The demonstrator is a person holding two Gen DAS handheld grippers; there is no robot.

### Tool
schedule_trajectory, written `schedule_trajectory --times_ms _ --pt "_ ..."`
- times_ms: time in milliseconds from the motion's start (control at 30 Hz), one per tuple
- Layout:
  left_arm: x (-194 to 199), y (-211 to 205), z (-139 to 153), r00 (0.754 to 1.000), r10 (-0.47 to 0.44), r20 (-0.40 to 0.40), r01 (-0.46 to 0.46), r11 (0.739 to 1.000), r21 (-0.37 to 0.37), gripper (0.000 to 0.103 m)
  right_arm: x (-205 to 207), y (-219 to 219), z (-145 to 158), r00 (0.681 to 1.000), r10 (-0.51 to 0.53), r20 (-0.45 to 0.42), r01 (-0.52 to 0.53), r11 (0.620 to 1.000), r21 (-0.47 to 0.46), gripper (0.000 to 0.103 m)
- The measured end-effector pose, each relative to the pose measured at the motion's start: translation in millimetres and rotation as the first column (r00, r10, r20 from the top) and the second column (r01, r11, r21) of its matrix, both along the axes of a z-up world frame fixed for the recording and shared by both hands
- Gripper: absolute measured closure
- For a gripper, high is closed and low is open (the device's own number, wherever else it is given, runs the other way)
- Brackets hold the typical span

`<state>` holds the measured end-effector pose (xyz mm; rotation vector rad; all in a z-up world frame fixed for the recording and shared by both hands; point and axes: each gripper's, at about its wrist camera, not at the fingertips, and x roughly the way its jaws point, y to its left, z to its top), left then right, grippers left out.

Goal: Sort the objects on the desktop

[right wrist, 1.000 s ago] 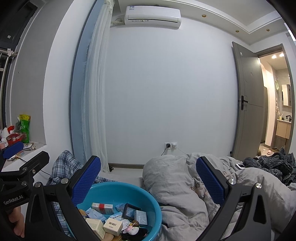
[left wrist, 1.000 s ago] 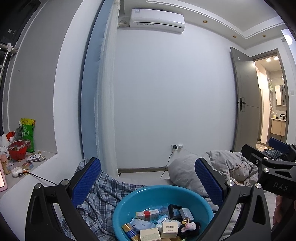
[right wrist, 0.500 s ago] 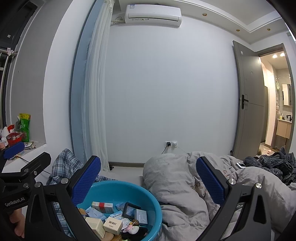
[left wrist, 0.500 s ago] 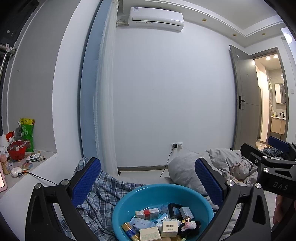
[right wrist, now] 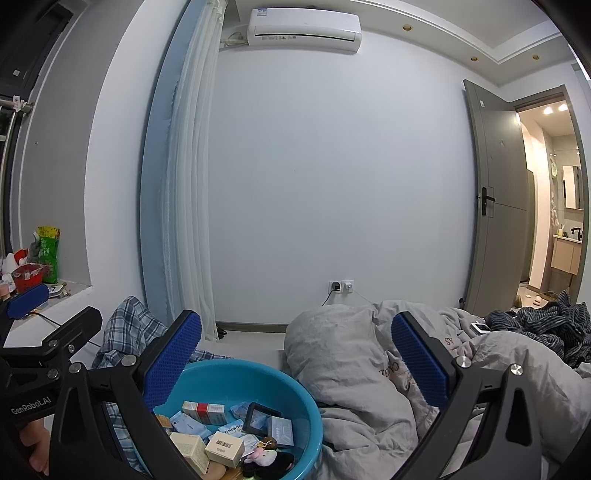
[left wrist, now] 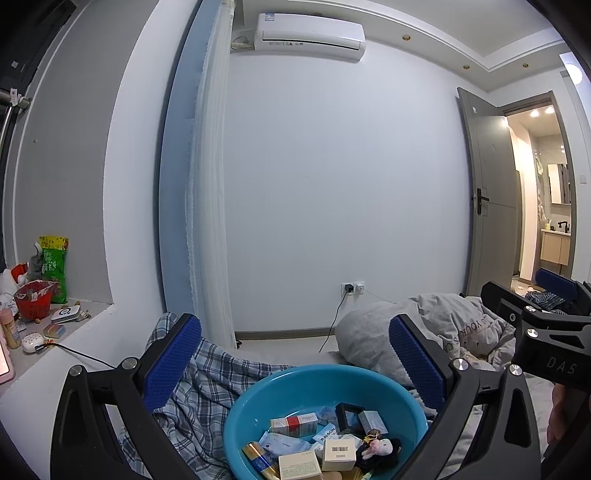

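The left gripper (left wrist: 293, 363) is held with its blue-padded fingers (left wrist: 171, 360) spread wide apart, and nothing is gripped between them. The right gripper (right wrist: 295, 360) is held the same way, its fingers (right wrist: 419, 360) wide apart and empty. Both are raised above the bed and are pointed toward the far wall.

Below and between the left gripper's fingers a blue basin (left wrist: 295, 384) is seen, resting on the bed. In the right wrist view the same basin lies low and to the left, partly behind the left-hand finger. The things to be sorted are gathered inside it: a red and white box (left wrist: 294, 424), a black frame (left wrist: 349, 415), a barcode box (left wrist: 338, 453), a cream box (left wrist: 298, 466), a gold tube (left wrist: 258, 458), some pale blue packets (left wrist: 282, 443) and a small plush toy (left wrist: 380, 448). They are piled loosely, touching one another.

A checked cloth (left wrist: 207, 391) is spread on the left of the basin, and a grey duvet (right wrist: 354, 369) is bunched on its right. A dark knitted garment (right wrist: 546, 325) is lying farther right on the bed, with a phone (right wrist: 480, 327) just beside it.

On the window ledge (left wrist: 74, 332) at the far left a green bag (left wrist: 54, 266) and a red bag (left wrist: 34, 302) are standing among small clutter. An air conditioner (left wrist: 310, 35) is mounted high on the white wall, and a grey door (left wrist: 484, 206) is open on the right.
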<state>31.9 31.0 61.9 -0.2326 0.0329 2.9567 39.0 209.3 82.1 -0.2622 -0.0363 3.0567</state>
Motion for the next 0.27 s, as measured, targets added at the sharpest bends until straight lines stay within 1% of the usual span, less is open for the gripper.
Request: schedule_trajectory --times_ms 267 --pt "0.4 -0.2 0.6 1.000 0.002 -0.003 -0.002 1.000 0.000 0.000 0.7 0.3 0.2 1.000 -0.001 0.000 0.001 1.000 0.002 0.001"
